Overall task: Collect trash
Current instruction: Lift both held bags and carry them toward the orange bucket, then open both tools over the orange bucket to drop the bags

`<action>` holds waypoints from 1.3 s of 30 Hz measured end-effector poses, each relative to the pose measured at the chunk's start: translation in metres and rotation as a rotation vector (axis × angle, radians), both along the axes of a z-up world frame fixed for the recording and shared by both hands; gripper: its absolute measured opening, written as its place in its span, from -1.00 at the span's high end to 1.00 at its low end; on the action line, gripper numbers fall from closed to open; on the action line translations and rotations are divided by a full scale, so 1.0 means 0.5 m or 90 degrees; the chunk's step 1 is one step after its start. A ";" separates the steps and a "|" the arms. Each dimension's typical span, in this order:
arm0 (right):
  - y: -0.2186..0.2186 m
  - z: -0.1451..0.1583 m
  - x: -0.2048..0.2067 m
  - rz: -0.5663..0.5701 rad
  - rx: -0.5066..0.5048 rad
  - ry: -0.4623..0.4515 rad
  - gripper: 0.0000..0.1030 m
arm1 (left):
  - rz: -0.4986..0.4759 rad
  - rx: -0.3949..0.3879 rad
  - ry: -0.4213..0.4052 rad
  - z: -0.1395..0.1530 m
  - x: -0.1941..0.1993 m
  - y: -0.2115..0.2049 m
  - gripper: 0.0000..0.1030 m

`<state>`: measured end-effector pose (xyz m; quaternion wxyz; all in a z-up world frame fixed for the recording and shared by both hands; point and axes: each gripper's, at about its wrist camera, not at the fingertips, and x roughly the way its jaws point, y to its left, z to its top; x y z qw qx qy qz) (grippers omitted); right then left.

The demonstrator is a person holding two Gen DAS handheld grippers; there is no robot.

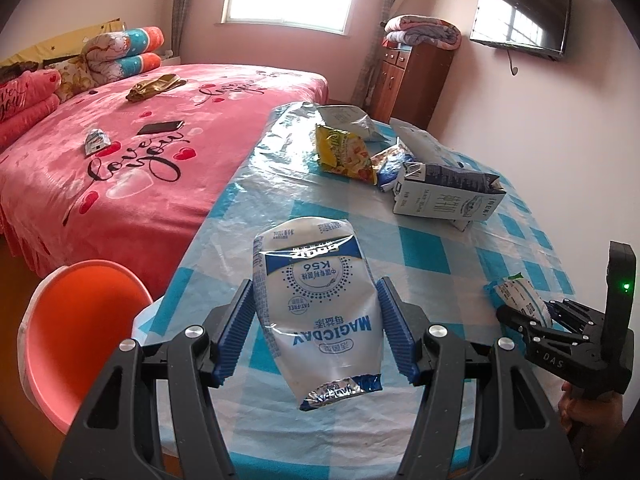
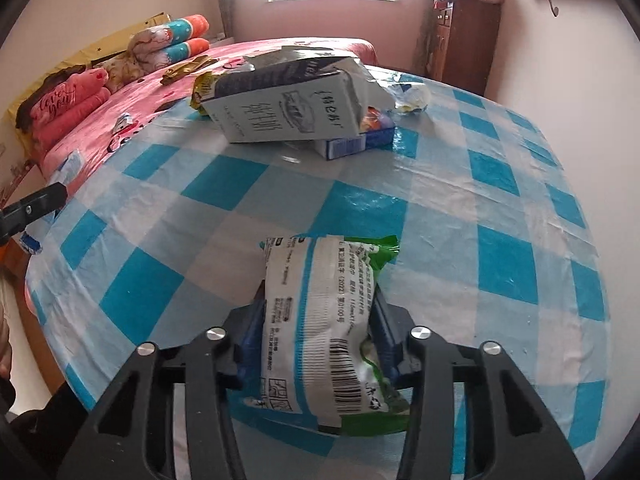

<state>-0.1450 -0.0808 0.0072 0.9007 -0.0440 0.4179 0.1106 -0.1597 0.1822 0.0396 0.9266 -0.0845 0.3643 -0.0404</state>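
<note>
the crumpled white-and-blue "magicday" plastic pouch [image 1: 316,312] sits between the blue ribbed pads of the left gripper [image 1: 316,326], which pinch it by its sides above the near edge of the table; its torn end hangs toward the camera. the smaller white plastic wrapper with green edges and a barcode [image 2: 324,332] is squeezed between the pads of the right gripper [image 2: 320,340], its far end resting on or just over the cloth, i cannot tell which. in the left wrist view that same right gripper shows at the right edge, black, with a green light, held by a hand [image 1: 592,412].

both packets are over the blue-and-white checked plastic tablecloth [image 2: 496,208]. farther along the table lies more litter: an opened white-and-navy milk carton [image 2: 292,108] tipped on its side across a small flat blue box [image 2: 352,145], a yellow snack bag [image 1: 344,152], and a crumpled silver foil bag [image 1: 352,120].

left of the table stands an orange plastic basin [image 1: 76,332], and beyond it a bed with a pink "love you" blanket [image 1: 132,160], a dark phone [image 1: 160,127] lying on it.
</note>
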 end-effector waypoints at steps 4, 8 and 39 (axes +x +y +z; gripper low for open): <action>0.014 0.010 0.000 0.010 0.003 -0.004 0.20 | 0.011 -0.003 -0.002 0.000 -0.009 0.019 -0.21; 0.061 0.043 0.003 0.048 0.018 -0.017 0.23 | 0.030 -0.002 -0.016 0.013 -0.022 0.049 -0.21; 0.603 0.117 0.087 0.373 0.245 0.083 -0.67 | 0.368 0.030 -0.047 -0.083 -0.140 0.458 -0.71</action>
